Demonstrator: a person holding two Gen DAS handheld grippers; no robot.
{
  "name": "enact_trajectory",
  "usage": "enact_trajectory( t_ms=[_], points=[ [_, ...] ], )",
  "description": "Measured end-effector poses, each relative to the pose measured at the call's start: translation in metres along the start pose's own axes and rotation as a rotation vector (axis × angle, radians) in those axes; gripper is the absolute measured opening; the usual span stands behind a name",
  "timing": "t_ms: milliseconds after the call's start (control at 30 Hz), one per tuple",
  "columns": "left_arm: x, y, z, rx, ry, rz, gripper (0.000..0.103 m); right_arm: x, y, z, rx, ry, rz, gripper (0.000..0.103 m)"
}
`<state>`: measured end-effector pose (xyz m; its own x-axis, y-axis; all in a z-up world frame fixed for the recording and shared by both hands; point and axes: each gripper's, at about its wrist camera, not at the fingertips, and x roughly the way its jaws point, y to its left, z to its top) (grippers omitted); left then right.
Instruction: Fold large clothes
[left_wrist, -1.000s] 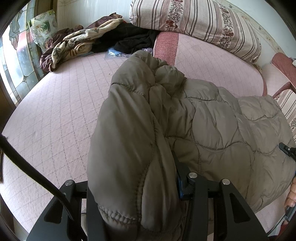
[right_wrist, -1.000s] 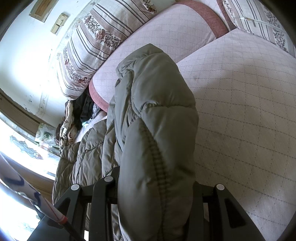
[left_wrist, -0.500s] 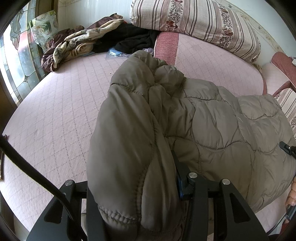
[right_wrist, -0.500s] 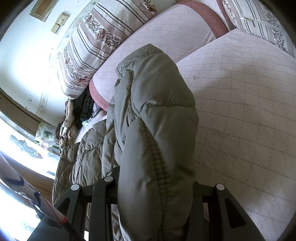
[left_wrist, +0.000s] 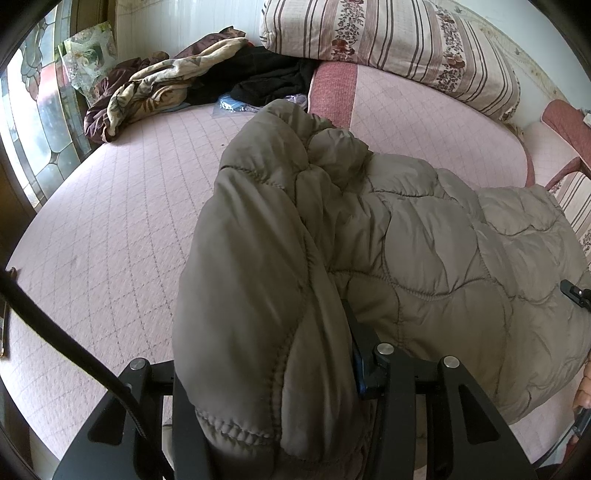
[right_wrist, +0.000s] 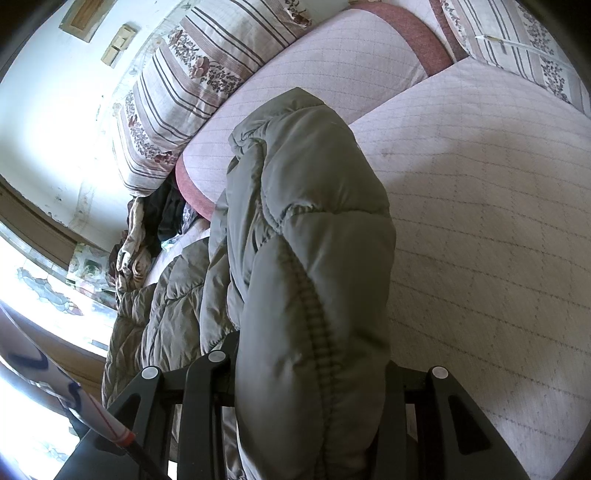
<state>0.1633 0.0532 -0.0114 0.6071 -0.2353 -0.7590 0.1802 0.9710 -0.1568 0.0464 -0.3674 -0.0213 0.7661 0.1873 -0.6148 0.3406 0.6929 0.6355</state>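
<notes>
Left wrist view: my left tongs (left_wrist: 273, 373) are clamped on a thick fold of the jacket (left_wrist: 424, 266), a grey-green quilted one. The fold fills the lower centre of the frame, between the two black fingers. The rest of the jacket spreads to the right, lying on the bed (left_wrist: 110, 221) with its pink quilted cover. Upper left: a heap of clothes (left_wrist: 166, 77) by the stained-glass window (left_wrist: 40, 122). Top centre to upper right: a striped pillow (left_wrist: 388, 40). At the right edge, part of a hand (left_wrist: 583, 387) shows just beside the jacket's hem.

Right wrist view: my right tongs (right_wrist: 314, 373) grip another padded fold of the jacket (right_wrist: 306, 240), which rises from lower centre to mid-frame. More of the jacket lies to the lower left. The bed (right_wrist: 498, 240) fills the right half. The striped pillow (right_wrist: 177, 92) sits upper left.
</notes>
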Motion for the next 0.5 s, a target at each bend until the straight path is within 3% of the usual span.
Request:
enact_trajectory(
  t_ms=[500],
  points=[
    [-0.0028,0.0012,-0.0018,0.002,0.0,0.005,0.044,-0.0005,-0.0029,-0.0002,0.002,-0.002,-0.001,0.038]
  ],
)
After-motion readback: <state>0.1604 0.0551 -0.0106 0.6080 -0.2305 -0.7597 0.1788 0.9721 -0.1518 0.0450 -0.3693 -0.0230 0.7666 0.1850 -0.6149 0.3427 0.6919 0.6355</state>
